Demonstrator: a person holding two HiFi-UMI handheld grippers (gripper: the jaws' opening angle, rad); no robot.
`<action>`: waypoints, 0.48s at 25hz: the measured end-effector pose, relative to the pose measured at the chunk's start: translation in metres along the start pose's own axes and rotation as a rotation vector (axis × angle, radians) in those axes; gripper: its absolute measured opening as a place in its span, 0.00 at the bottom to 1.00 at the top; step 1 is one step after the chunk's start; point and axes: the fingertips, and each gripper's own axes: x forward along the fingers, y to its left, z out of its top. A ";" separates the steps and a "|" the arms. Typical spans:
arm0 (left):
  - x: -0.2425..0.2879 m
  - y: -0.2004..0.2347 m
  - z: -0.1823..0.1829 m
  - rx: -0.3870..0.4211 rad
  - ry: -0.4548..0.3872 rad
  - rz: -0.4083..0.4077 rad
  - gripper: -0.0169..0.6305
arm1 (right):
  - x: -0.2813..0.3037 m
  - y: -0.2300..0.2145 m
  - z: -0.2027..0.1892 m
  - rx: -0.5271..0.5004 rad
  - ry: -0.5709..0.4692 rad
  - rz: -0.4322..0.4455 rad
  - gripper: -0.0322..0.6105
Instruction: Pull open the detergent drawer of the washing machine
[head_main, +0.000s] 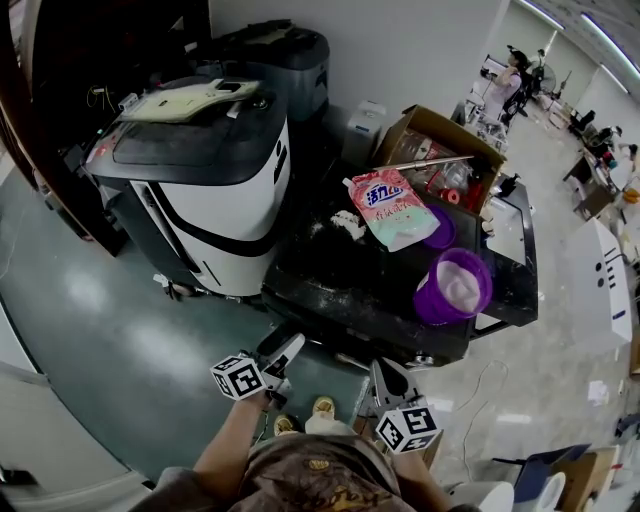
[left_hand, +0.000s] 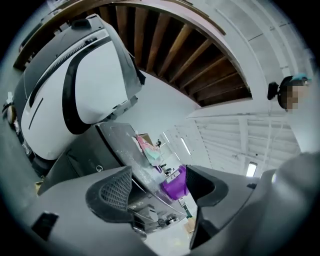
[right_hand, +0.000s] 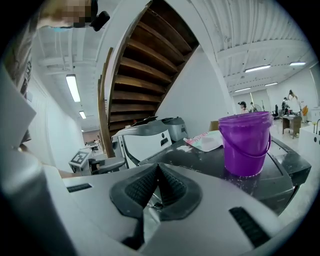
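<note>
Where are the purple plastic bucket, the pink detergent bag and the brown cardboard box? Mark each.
purple plastic bucket (right_hand: 245, 147): right gripper view, its side wall.
pink detergent bag (head_main: 392, 205): head view, its printed front.
brown cardboard box (head_main: 440, 128): head view, its far flap.

Left tool (left_hand: 159, 192), right tool (right_hand: 157, 186): grey; checkered marker cubes (head_main: 238, 377).

- I am working in an open test hall, not a home: a washing machine (head_main: 215, 190) stands loose on a polished floor (head_main: 110, 330).
- Strip lights (right_hand: 73, 87) and a wooden staircase (right_hand: 145, 60) overhead; people (head_main: 515, 75) at the far end.
</note>
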 end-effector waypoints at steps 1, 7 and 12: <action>0.002 0.008 -0.004 -0.003 0.010 0.008 0.55 | -0.001 0.000 -0.001 -0.001 0.002 -0.002 0.05; 0.016 0.062 -0.025 -0.054 0.034 0.055 0.55 | -0.005 -0.010 -0.004 -0.008 0.016 -0.023 0.05; 0.030 0.095 -0.034 -0.179 -0.015 0.032 0.55 | -0.014 -0.022 -0.013 -0.006 0.047 -0.057 0.05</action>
